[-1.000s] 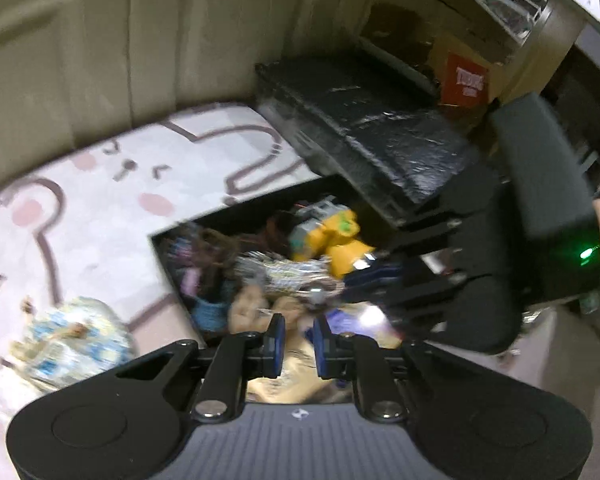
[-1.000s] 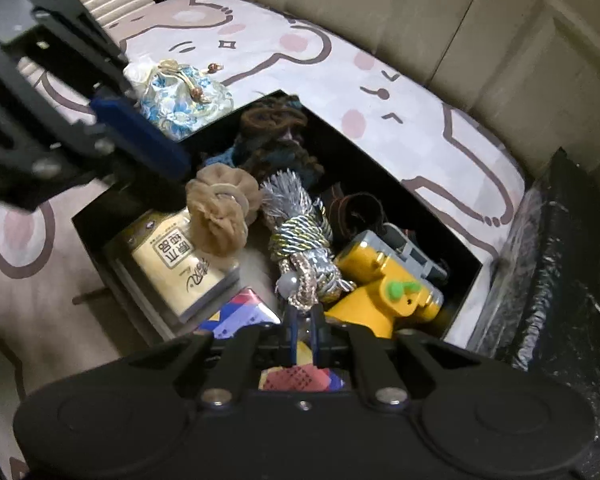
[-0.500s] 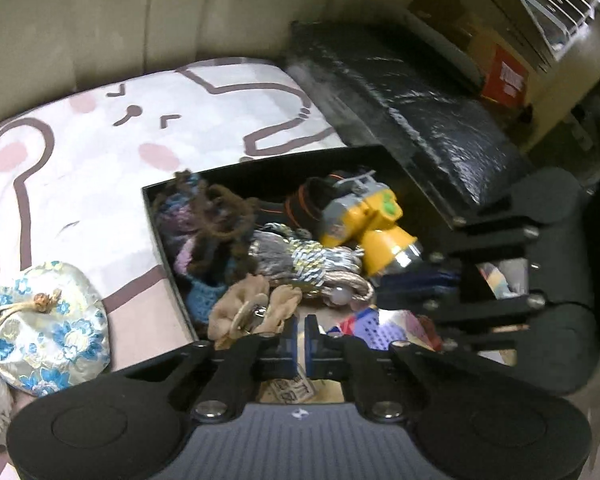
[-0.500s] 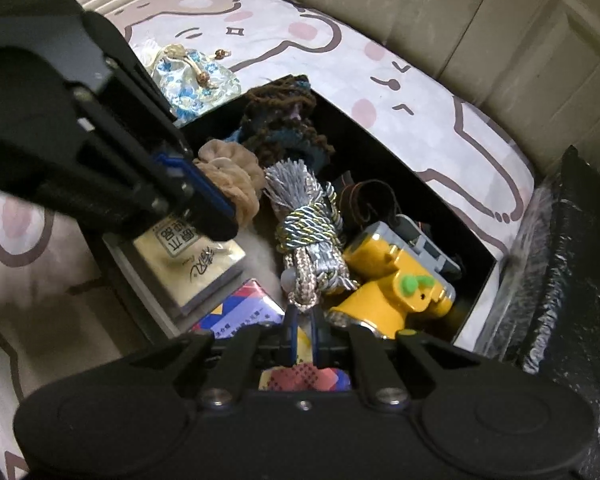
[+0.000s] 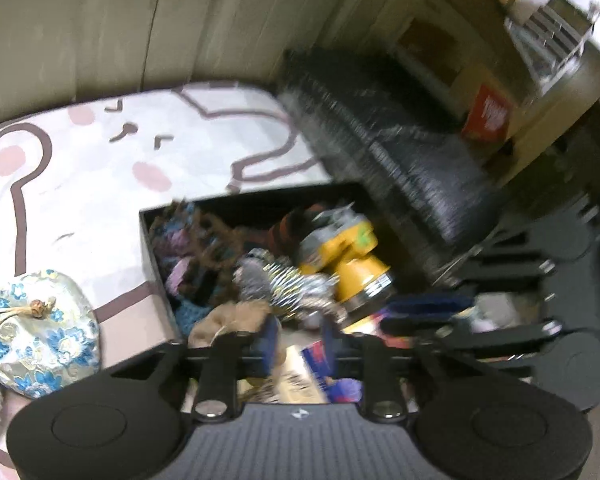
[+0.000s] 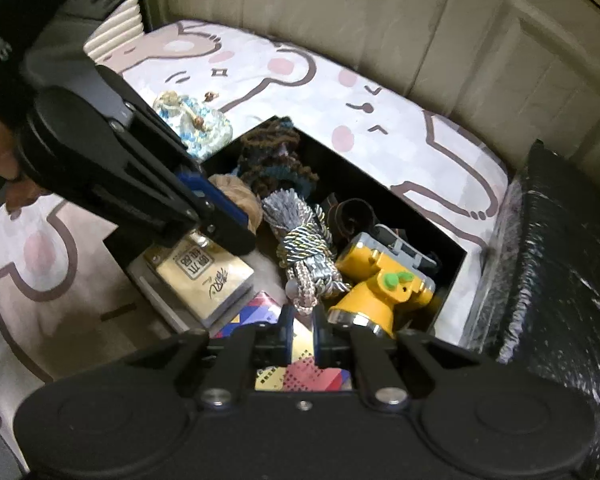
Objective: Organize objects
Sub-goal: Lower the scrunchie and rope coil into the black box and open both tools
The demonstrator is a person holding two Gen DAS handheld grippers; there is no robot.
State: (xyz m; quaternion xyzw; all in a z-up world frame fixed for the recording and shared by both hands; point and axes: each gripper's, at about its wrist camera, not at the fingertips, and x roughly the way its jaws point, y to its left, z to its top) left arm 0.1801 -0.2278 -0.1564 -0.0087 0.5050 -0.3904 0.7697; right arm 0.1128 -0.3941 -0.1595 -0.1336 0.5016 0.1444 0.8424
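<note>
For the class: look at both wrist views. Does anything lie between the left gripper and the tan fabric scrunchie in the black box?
Nothing visible does. The left gripper, its jaws just opened, hangs right beside the tan scrunchie at the near end of the black box, with no other object between. The silver rope bundle lies to one side.

My left gripper (image 5: 298,334) angles steeply downward, its jaws just opening, nothing pressed between the pads. My right gripper (image 6: 301,330) tilts down too, jaws nearly together and empty.
</note>
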